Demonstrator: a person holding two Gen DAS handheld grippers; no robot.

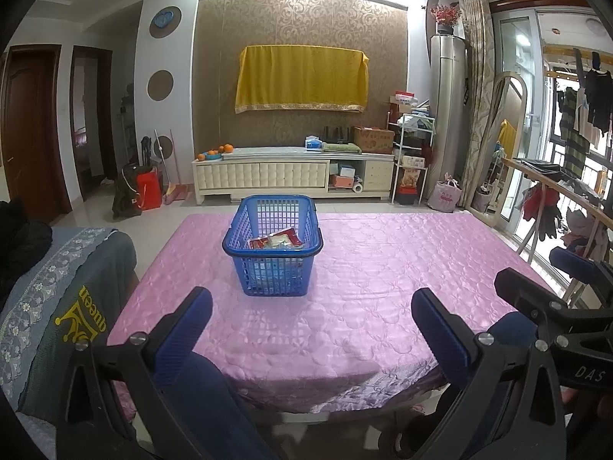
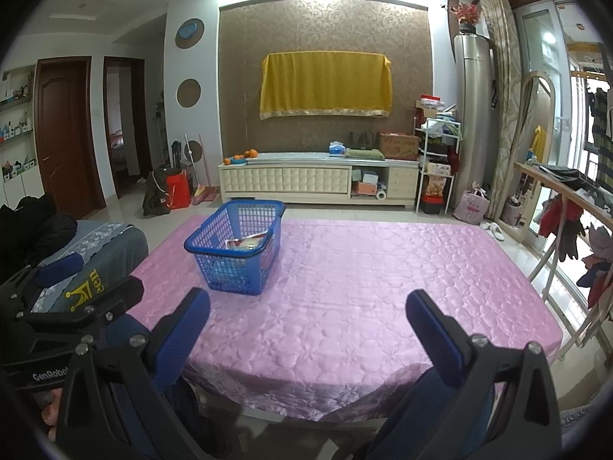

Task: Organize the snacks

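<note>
A blue plastic basket (image 1: pixel 272 244) stands on the table with the pink quilted cloth (image 1: pixel 383 287). It holds several snack packets (image 1: pixel 276 239), red and pale ones. The basket also shows in the right wrist view (image 2: pixel 237 247), left of centre, with the packets (image 2: pixel 247 242) inside. My left gripper (image 1: pixel 312 308) is open and empty, above the table's near edge, short of the basket. My right gripper (image 2: pixel 308 308) is open and empty, to the right of the left one. Each gripper shows at the edge of the other's view.
A sofa arm with a grey-blue cover (image 1: pixel 57 306) sits left of the table. A TV cabinet (image 1: pixel 291 174) stands against the far wall. A clothes rack (image 1: pixel 567 199) and window are on the right. Tiled floor (image 1: pixel 126 226) lies between table and cabinet.
</note>
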